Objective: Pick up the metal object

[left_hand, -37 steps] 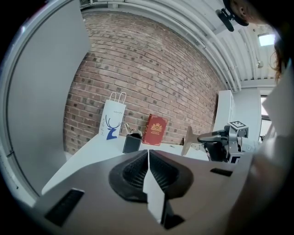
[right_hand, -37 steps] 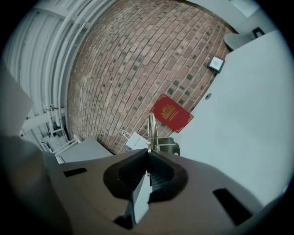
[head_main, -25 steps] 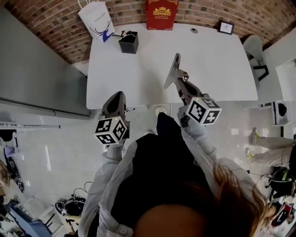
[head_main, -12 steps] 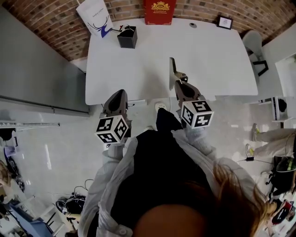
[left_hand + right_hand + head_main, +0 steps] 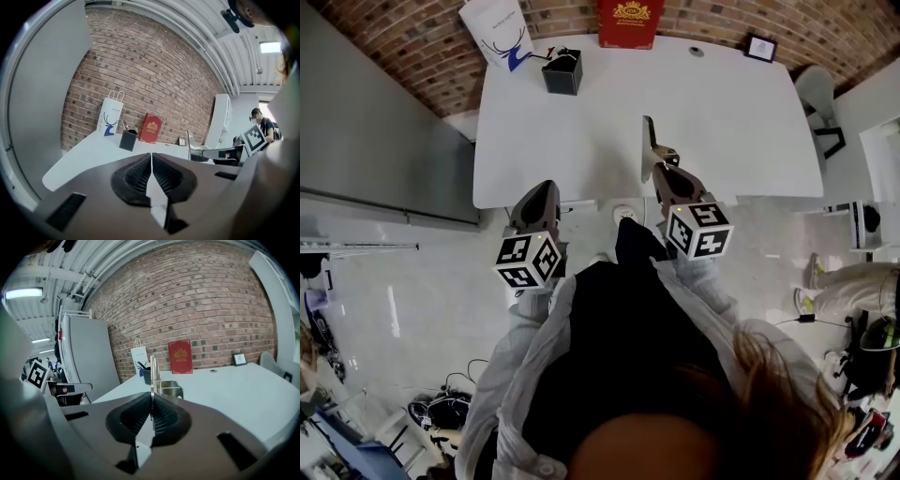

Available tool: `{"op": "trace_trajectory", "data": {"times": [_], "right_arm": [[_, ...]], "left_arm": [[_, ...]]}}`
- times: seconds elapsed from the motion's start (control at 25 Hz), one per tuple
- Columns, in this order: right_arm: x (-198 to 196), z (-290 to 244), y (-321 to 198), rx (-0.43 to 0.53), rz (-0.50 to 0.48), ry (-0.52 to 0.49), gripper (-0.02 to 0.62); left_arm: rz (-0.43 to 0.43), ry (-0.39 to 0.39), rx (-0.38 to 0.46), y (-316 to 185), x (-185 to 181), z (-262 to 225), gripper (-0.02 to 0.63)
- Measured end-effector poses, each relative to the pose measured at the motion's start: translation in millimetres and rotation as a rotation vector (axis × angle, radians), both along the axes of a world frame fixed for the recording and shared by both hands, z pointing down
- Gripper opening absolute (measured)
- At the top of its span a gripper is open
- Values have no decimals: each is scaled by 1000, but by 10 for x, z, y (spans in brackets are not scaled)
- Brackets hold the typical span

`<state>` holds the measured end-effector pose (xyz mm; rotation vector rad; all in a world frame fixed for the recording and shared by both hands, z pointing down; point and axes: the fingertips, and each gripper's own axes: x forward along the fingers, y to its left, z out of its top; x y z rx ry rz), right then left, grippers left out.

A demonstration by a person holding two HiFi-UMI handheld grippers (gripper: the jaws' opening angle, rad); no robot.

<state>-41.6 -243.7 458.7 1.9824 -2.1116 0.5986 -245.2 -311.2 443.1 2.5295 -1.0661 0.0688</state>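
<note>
Metal object (image 5: 648, 141) pinched edge-on in right gripper (image 5: 660, 172), upright at near edge of counter (image 5: 581, 112). Looks thin, stiff, probably slick and light; grip the flat plate low. Left gripper (image 5: 540, 192) closed, empty.

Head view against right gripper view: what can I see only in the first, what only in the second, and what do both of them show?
Only the head view: the person's dark top, the floor and the marker cube on the right tongs. Only the right gripper view: a lit ceiling lamp and the ribbed pads pressed on the metal object. Both: the white table, red box, white paper bag and brick wall.
</note>
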Motion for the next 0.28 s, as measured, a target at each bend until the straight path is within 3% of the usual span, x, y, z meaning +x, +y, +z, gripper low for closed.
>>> {"op": "trace_trajectory", "data": {"times": [0.28], "right_arm": [[-47, 24, -18, -2, -16, -4, 9]], "left_arm": [[-9, 4, 4, -12, -33, 12, 21]]}}
